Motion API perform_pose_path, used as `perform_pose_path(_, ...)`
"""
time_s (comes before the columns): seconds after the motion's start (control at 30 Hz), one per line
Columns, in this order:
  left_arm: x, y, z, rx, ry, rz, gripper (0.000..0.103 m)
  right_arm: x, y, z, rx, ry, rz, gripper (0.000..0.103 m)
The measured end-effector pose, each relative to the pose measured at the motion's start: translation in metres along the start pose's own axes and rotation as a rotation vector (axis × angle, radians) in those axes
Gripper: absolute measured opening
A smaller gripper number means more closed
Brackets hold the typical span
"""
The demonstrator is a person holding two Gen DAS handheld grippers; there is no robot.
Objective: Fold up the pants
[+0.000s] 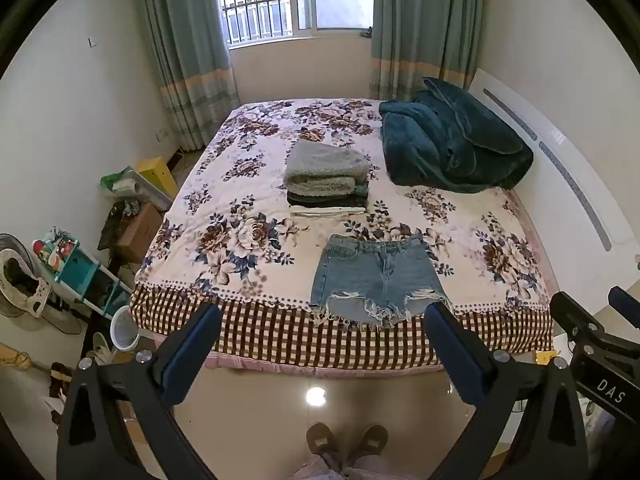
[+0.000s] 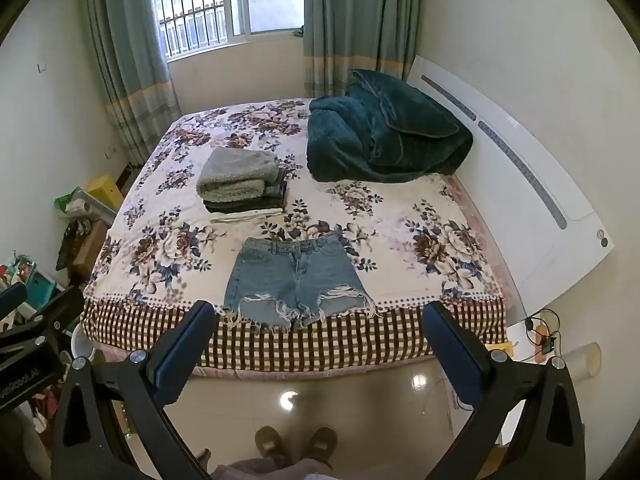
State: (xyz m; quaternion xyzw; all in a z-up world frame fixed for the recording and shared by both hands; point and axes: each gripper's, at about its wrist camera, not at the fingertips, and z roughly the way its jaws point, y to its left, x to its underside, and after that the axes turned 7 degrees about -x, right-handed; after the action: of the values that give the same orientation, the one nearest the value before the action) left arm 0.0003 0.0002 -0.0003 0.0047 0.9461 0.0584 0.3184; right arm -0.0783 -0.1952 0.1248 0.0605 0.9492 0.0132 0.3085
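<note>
A pair of light blue denim shorts (image 1: pixel 374 276) with frayed hems lies flat at the near edge of the bed (image 1: pixel 248 332), waistband away from me; it also shows in the right wrist view (image 2: pixel 296 278). My left gripper (image 1: pixel 324 316) is open and empty, held above the floor in front of the bed, short of the shorts. My right gripper (image 2: pixel 320 312) is open and empty too, at about the same distance. The right gripper's body shows at the right edge of the left wrist view (image 1: pixel 592 344).
A stack of folded clothes (image 1: pixel 326 180) with a grey fleece on top sits mid-bed behind the shorts. A dark teal blanket (image 1: pixel 452 144) is heaped at the far right by the white headboard (image 2: pixel 520 152). Shelves and clutter (image 1: pixel 76 264) stand left of the bed. My feet (image 1: pixel 346 440) are on the tiled floor.
</note>
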Motion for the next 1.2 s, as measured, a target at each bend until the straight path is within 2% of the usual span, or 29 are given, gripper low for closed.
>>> perform_pose_path(1.2,0.0,0.006,-0.006,-0.002,-0.01,0.0,0.103,-0.003,0.003,-0.013,-0.027,-0.01,-0.011,0.103)
